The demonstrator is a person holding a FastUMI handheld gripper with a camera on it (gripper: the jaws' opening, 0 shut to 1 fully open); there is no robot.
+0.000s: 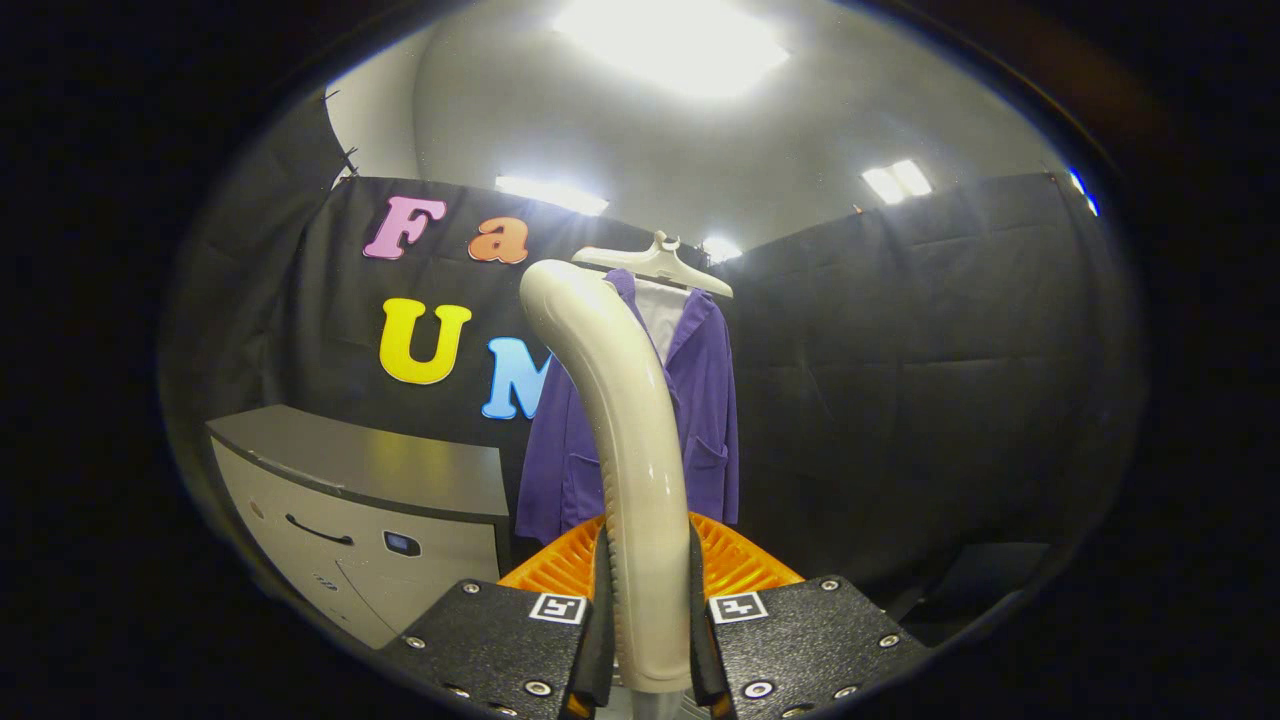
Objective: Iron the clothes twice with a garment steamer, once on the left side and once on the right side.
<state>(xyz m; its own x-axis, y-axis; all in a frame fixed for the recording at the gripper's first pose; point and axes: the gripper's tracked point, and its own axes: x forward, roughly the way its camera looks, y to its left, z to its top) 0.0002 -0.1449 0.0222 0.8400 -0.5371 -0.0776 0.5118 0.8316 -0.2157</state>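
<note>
The claw (648,640) is nearest, clenched on the steamer (630,440): both fingers (600,640) press on its cream handle from either side, low on the shaft. The handle rises upright from between the fingers, then curves over to the left at its top, ending in a rounded tip. Each finger block carries a small square marker on its upper face, just beside the handle.

Directly behind the fingers and the base of the handle sits a ribbed orange part (735,560), spreading out on both sides of the shaft; what it belongs to cannot be told.

Beyond the steamer hangs the coat (705,400), purple, with a white lining showing at the open collar and a patch pocket low on each side. It hangs on a pale hanger (655,262) against the black cloth wall (900,350). The handle covers the middle of the coat, so that its left half is partly hidden. The steamer is well short of the fabric.

Left of the coat, lower down, stands a grey cabinet (370,500) with a dark handle on its front. Bright ceiling lights (670,45) shine overhead.
</note>
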